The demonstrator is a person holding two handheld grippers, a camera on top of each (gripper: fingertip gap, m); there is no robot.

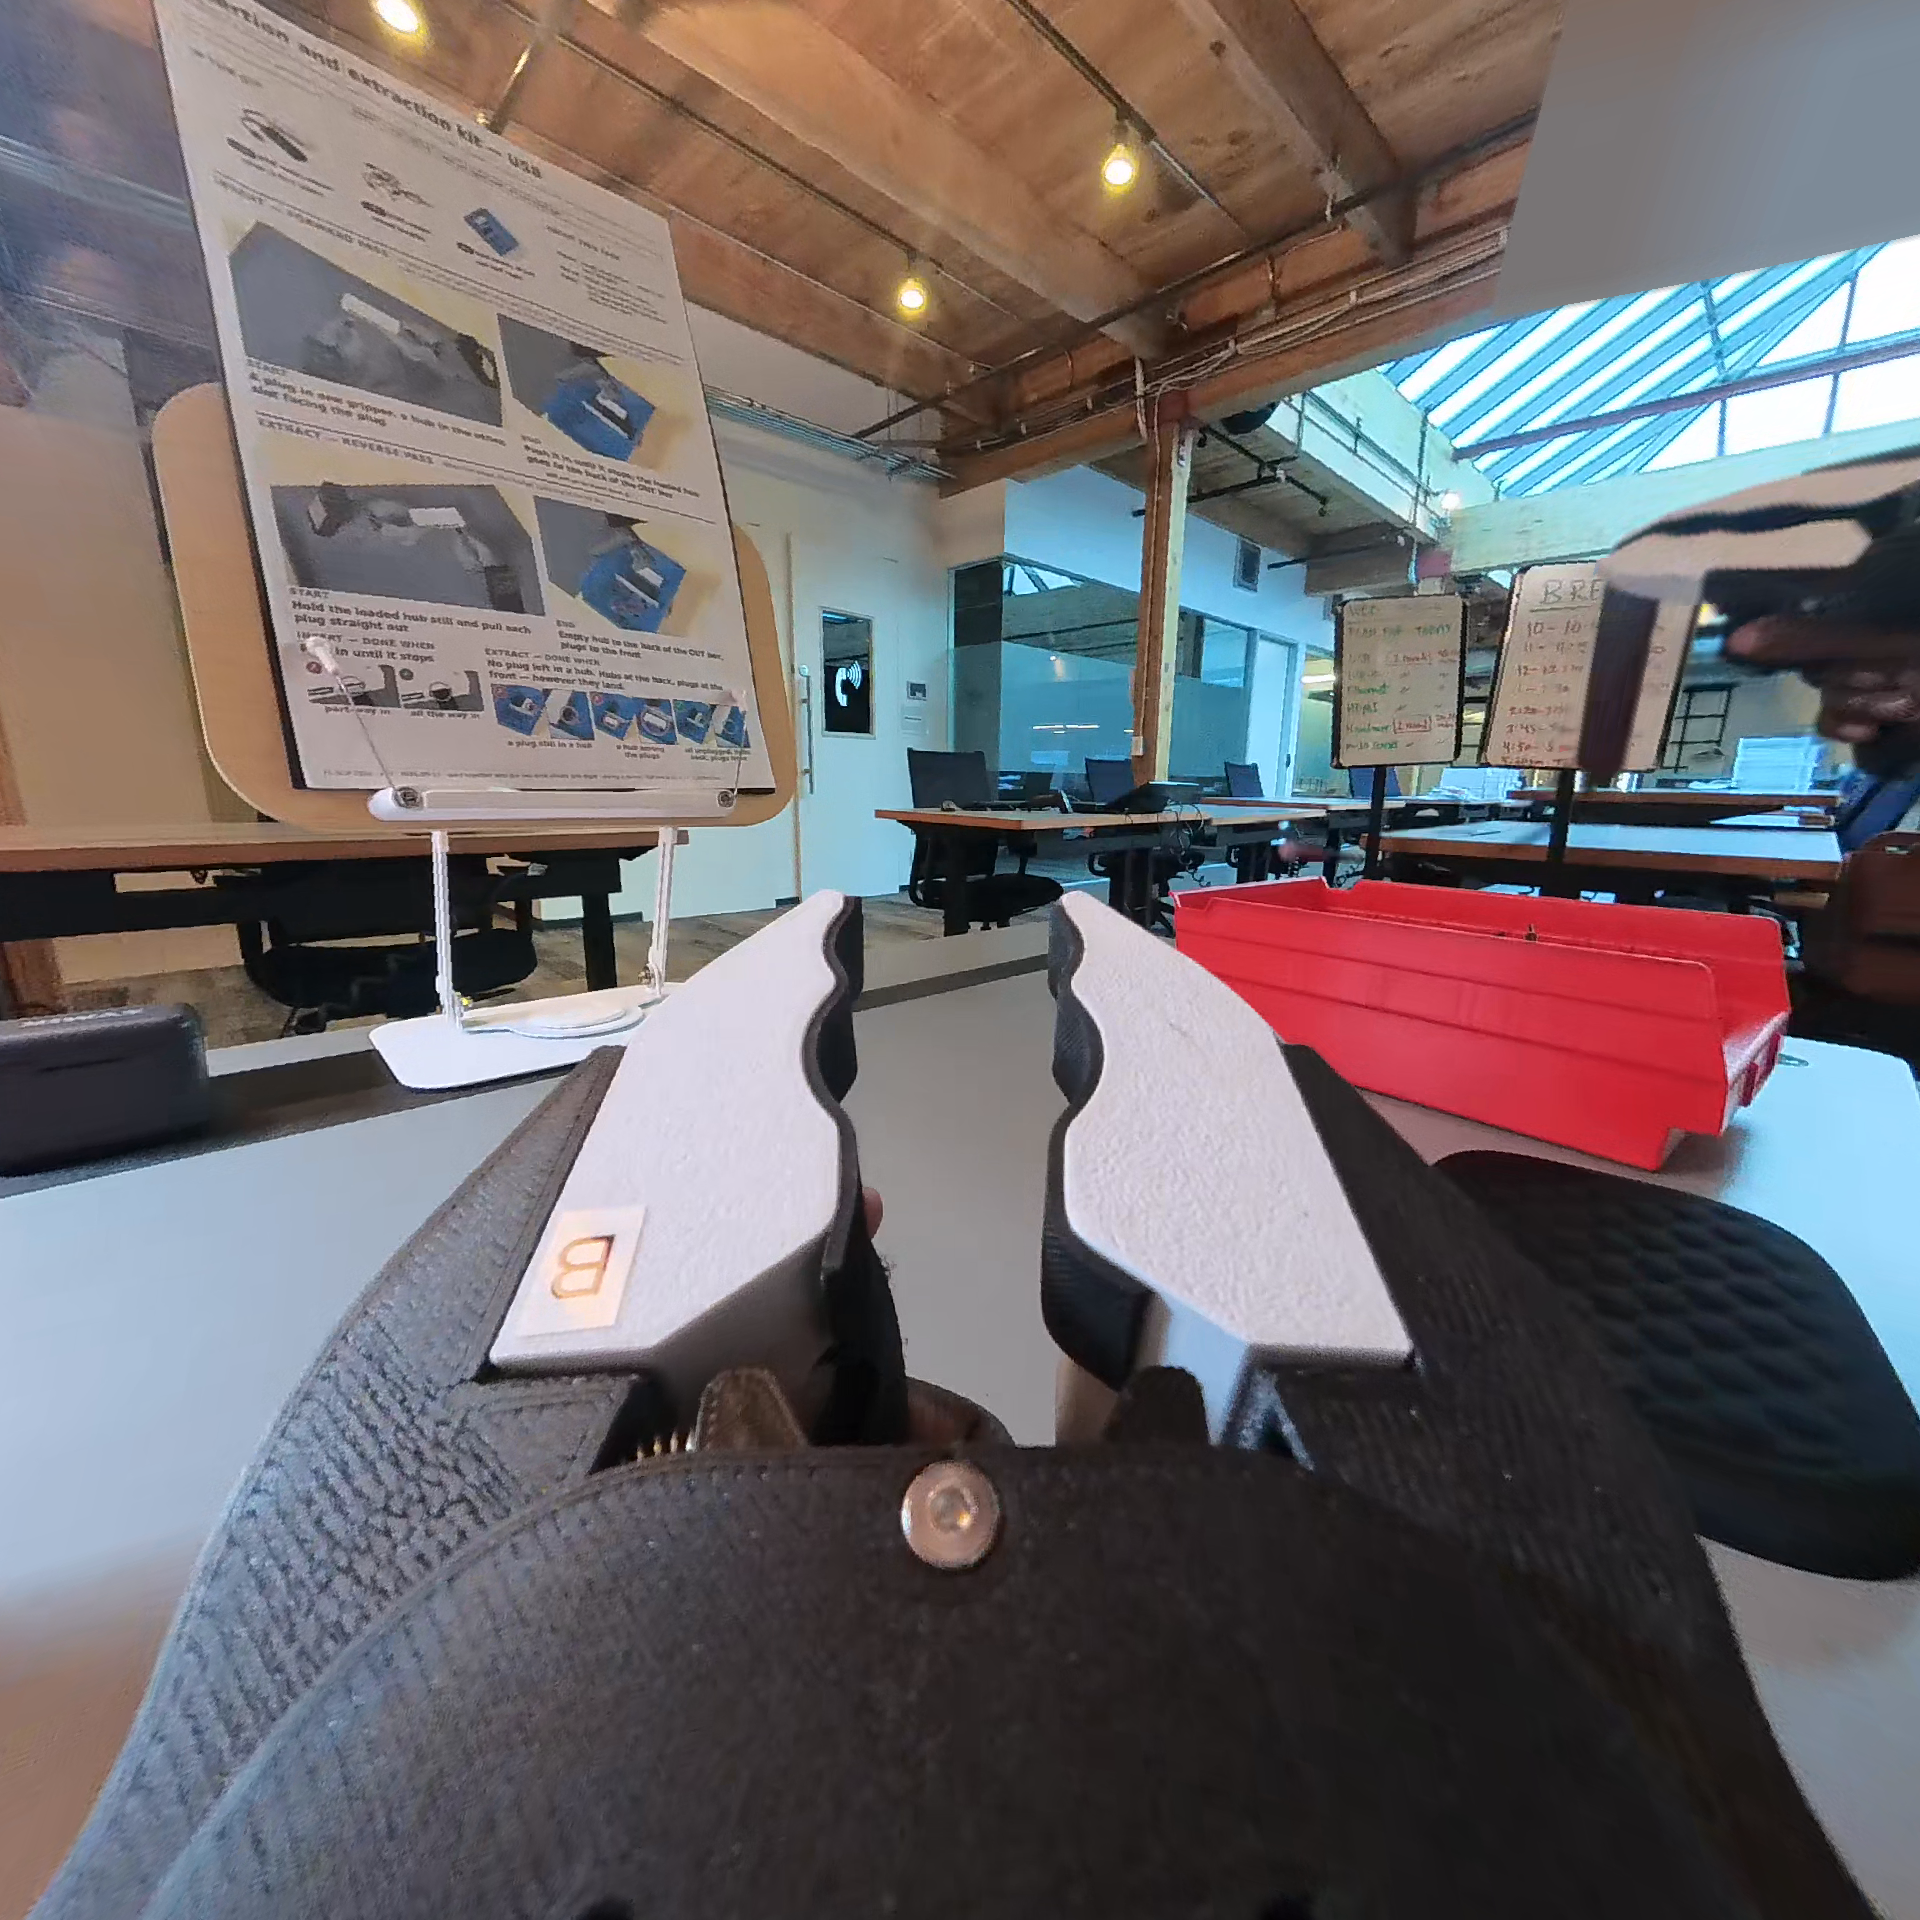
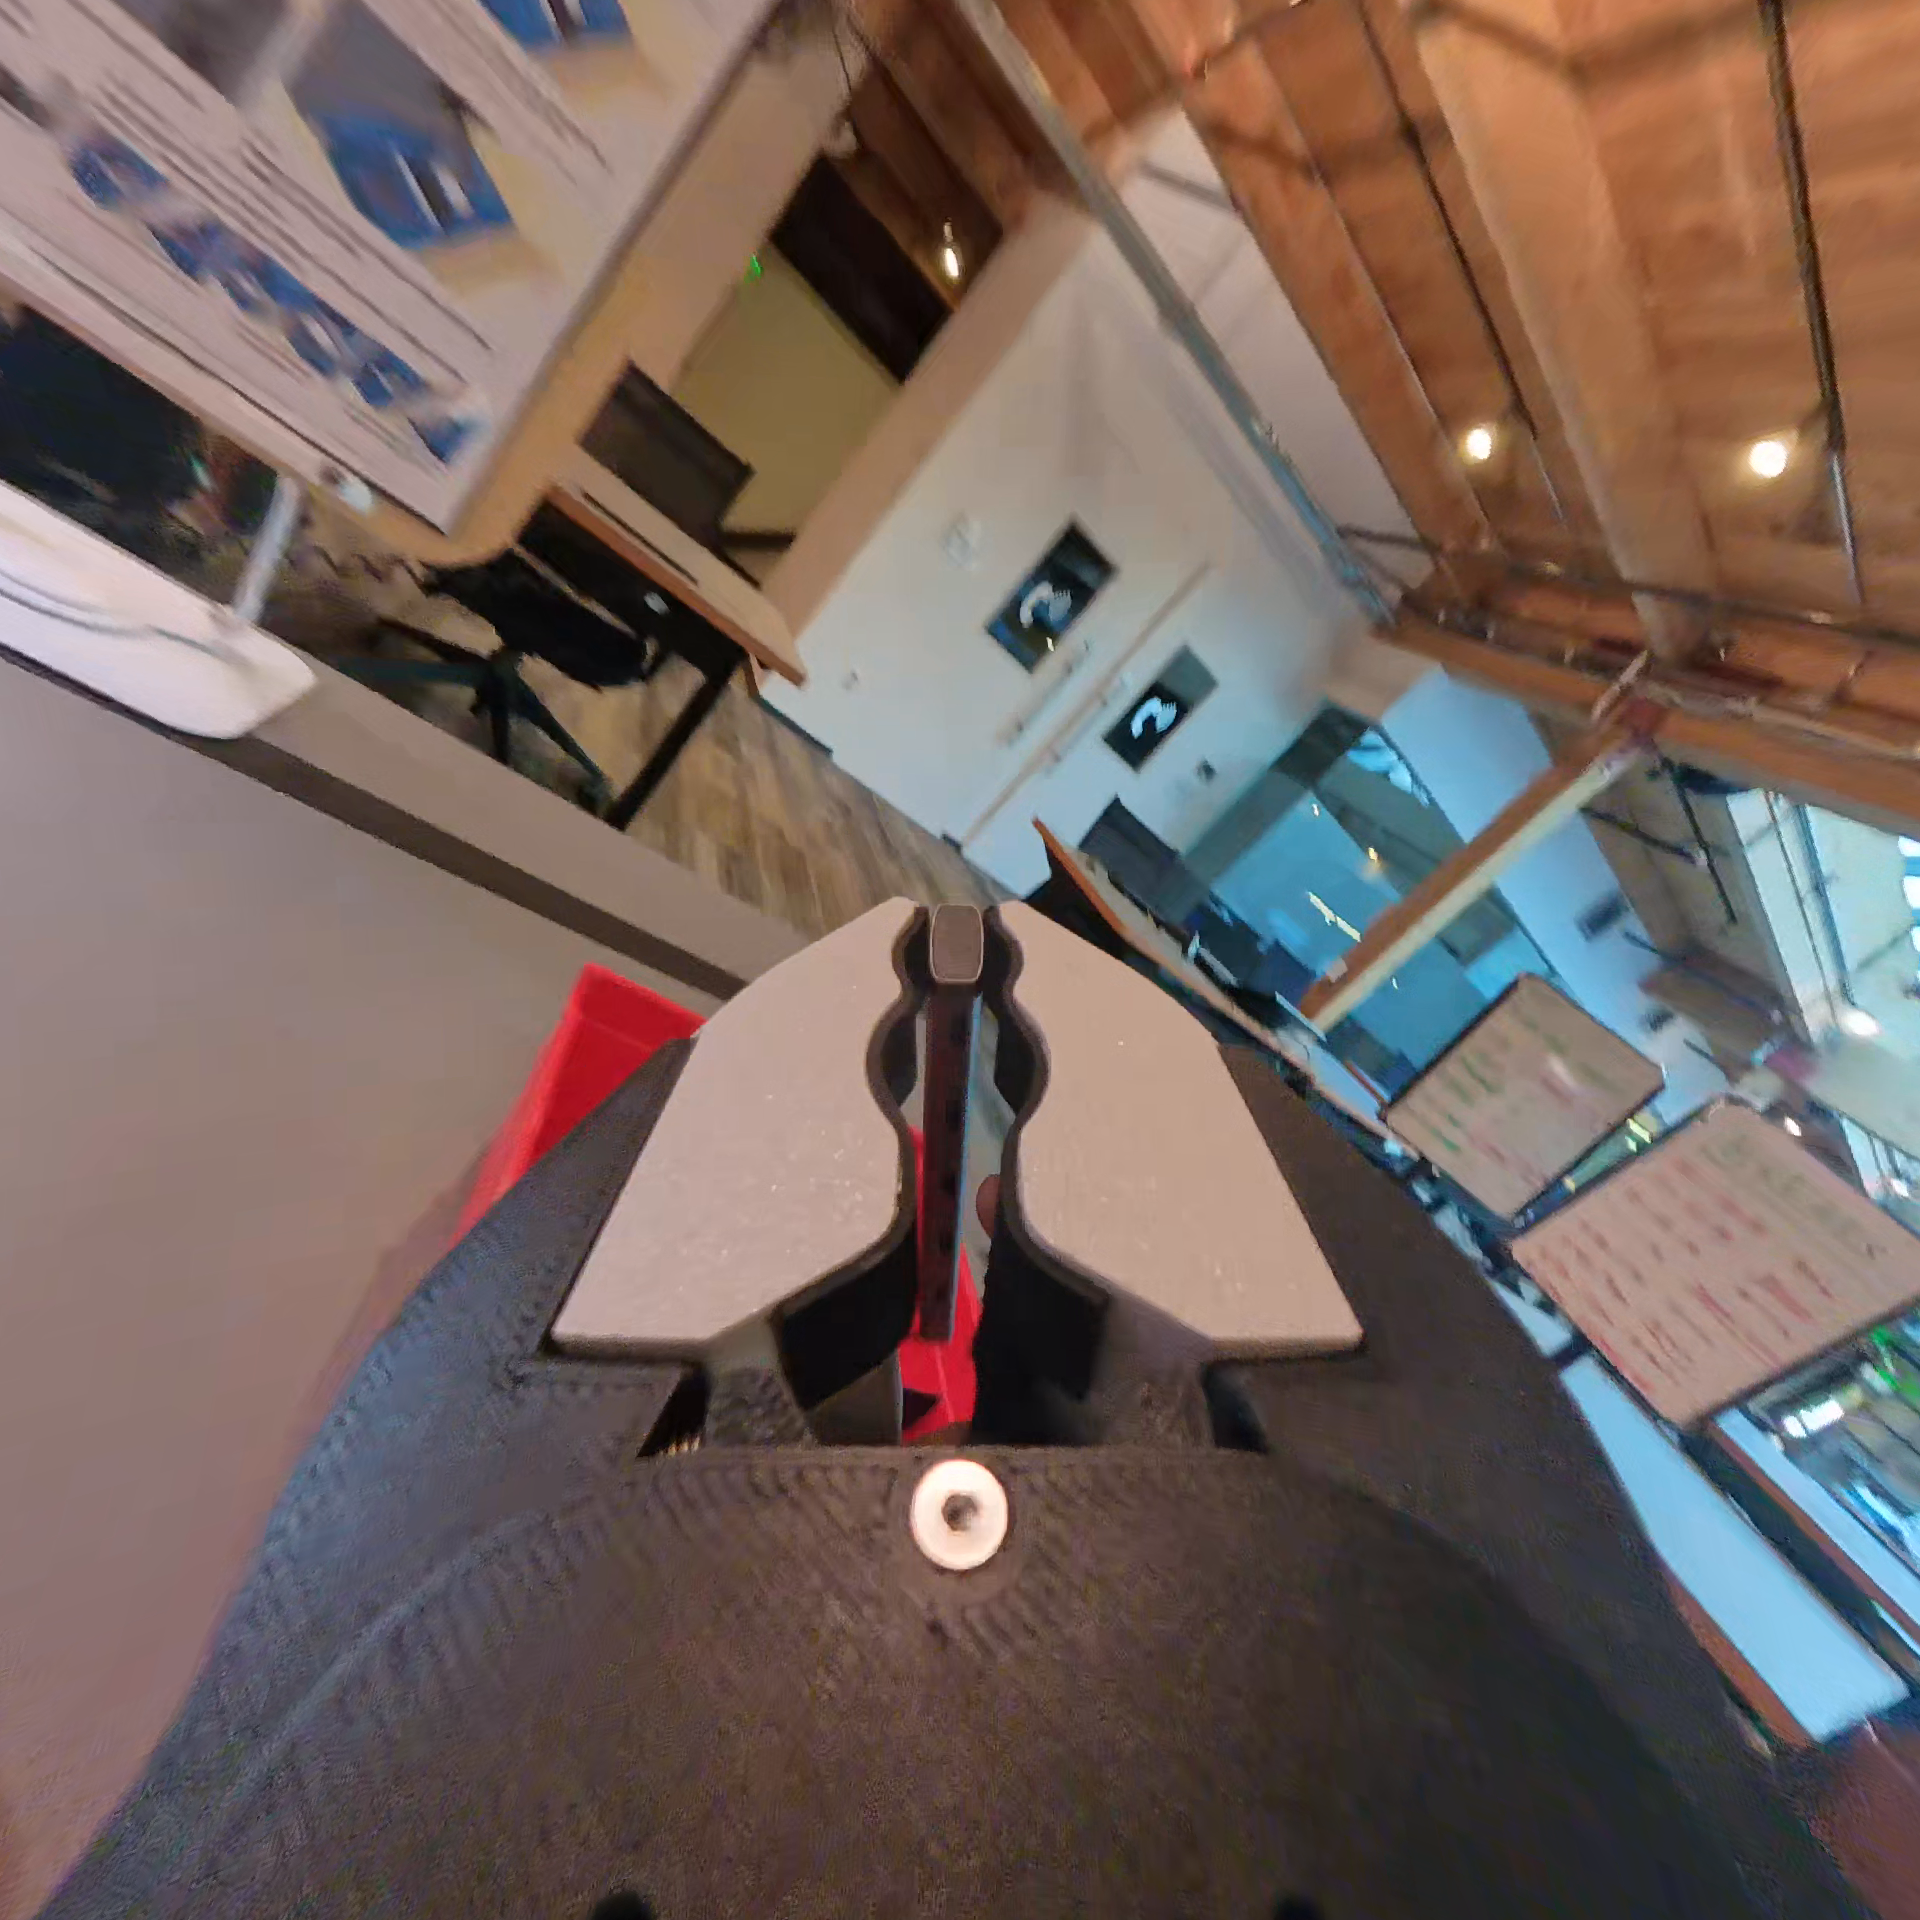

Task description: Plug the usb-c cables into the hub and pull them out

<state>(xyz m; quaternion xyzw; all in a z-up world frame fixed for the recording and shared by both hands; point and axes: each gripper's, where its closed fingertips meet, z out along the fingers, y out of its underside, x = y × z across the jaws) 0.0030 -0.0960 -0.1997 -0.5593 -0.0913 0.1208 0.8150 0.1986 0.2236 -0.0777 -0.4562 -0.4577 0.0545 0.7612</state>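
Observation:
My left gripper (image 1: 956, 914) is open and empty, its white fingers spread above the grey table (image 1: 260, 1299). My right gripper (image 2: 954, 920) is shut on a slim dark hub (image 2: 948, 1122). The hub is held edge-on between the pads, with small port openings along its edge and a grey end at the fingertips. The right wrist view is tilted and blurred. A white and black finger (image 1: 1745, 540) of the right gripper shows raised at the upper right of the left wrist view. No usb-c cable shows in either view.
A red bin (image 1: 1475, 997) stands on the table at right; it also shows in the right wrist view (image 2: 613, 1049). An instruction sheet on a white stand (image 1: 468, 468) is at the back left. A dark case (image 1: 94, 1070) lies far left. A black mesh-textured object (image 1: 1714, 1351) lies right. My hands' fingertips stand some 40 cm from each other.

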